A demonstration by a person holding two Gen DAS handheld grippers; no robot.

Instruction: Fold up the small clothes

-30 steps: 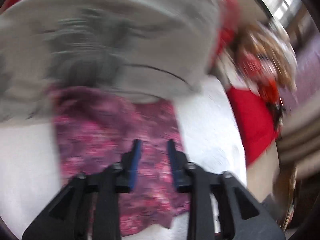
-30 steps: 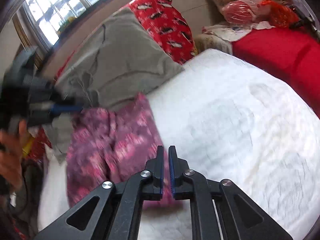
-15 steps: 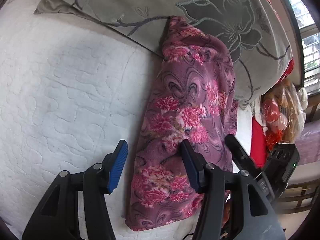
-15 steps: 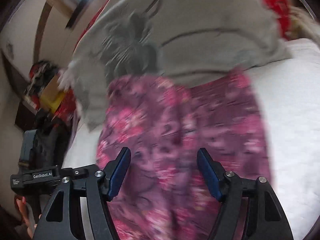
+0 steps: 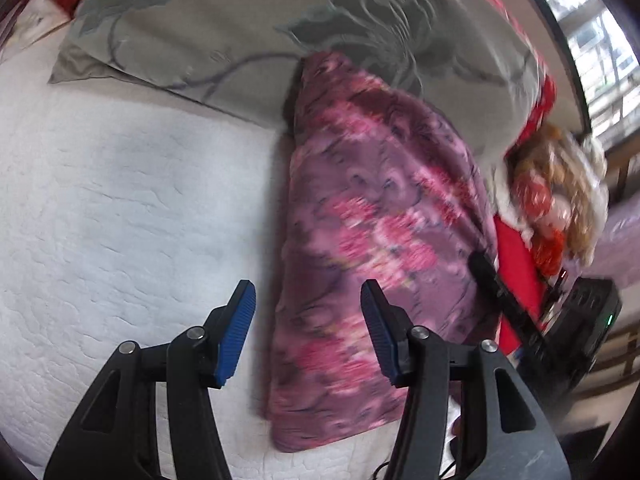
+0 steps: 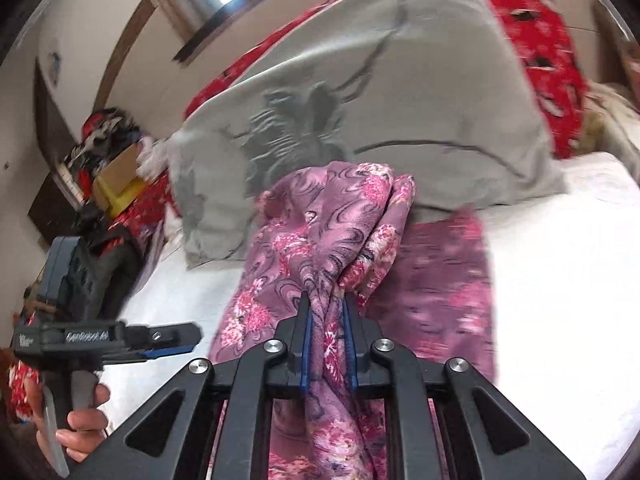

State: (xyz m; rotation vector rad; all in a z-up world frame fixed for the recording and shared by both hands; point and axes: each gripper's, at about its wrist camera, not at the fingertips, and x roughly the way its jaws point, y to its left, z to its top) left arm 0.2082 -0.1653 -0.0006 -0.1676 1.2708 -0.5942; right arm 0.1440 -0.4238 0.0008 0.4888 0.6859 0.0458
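A purple garment with pink flowers [image 5: 372, 240] lies on the white quilted bed [image 5: 120, 220], its far end against a grey pillow. My left gripper [image 5: 308, 320] is open above the garment's left edge, one finger over the bed and one over the cloth. In the right wrist view my right gripper [image 6: 326, 320] is shut on a bunched fold of the garment [image 6: 332, 232] and holds it lifted. The left gripper [image 6: 168, 340] shows there at the left, in a hand. The right gripper's body [image 5: 520, 320] shows at the right of the left wrist view.
A grey pillow with a flower print [image 5: 280, 28] lies at the head of the bed, over a red patterned pillow [image 6: 540, 40]. A red cloth and a bag of stuffed things [image 5: 560, 200] sit at the right. Boxes and clutter [image 6: 112, 168] stand beside the bed.
My right gripper has closed on the garment and lifted a bunch of it. My left gripper has stayed open and shifted a little along the garment's left edge.
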